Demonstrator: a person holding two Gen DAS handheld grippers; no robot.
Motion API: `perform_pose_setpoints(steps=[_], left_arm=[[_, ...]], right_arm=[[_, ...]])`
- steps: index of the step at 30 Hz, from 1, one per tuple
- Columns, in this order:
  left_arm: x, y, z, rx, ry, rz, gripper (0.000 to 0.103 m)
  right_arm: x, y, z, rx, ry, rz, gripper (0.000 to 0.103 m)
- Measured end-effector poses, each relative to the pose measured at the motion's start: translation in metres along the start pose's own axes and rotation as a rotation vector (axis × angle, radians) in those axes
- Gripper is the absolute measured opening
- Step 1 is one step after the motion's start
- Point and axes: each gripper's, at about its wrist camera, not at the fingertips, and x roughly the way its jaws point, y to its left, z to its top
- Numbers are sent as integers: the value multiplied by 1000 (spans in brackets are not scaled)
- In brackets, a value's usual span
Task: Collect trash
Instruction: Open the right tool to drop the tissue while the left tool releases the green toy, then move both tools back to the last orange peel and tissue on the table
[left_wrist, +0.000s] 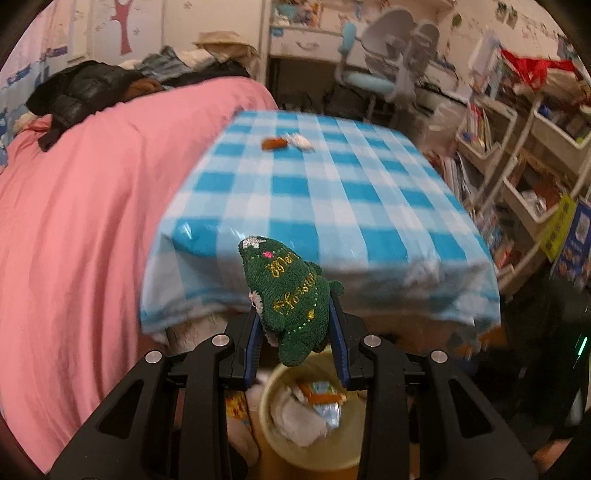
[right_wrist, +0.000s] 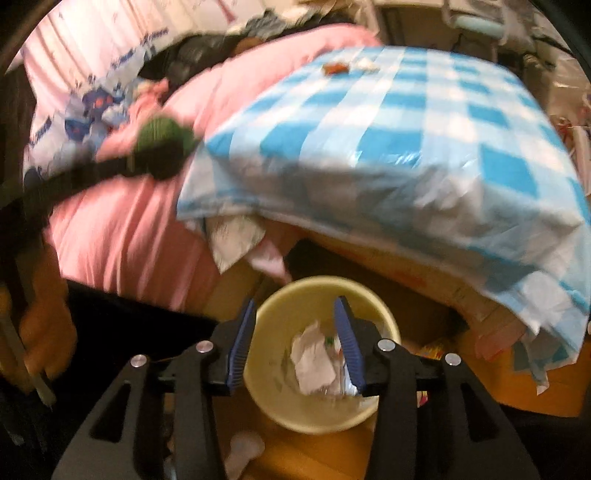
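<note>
Nearest to me, my left gripper (left_wrist: 295, 332) is clenched on a green knitted item (left_wrist: 291, 299) with gold stitched lettering, its blue pads pressing both sides. Directly below it sits the cream trash bin (left_wrist: 266, 402), already holding crumpled paper and wrappers. My right gripper (right_wrist: 293, 345) hangs over the same bin (right_wrist: 384, 314) with its jaws spread and nothing between them; white crumpled paper (right_wrist: 312, 354) lies inside underneath. Beyond, the table's blue-and-white checked cloth (left_wrist: 332, 192) carries 2 small scraps at its far end: an orange-brown piece (left_wrist: 273, 143) and, just beside it, a white wad (left_wrist: 301, 141). A pink bedspread (left_wrist: 81, 206) lies to the left.
</note>
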Motion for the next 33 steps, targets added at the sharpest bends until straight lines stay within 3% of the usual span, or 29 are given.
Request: perform_pose_setpoints(steps=[8,16,21,25,33], left_arm=[[12,-23,-41,87,199,-73,40],[10,-23,-46,97,209,-60,58],[3,-14,-39,69,156,-18,67],[-8,-3,-28,30,55,70,78],[-15,18,12,-3,-59,170,81]], right_arm=[[-25,-14,10,75,-164,-27,54],[-32,-21,9,108,-191,-23,57],[-37,-22,7,112,-205,-30,59],[-39,-20,9,98,-222,-50,62],[-39,-15,34,30,-236,-106,64]])
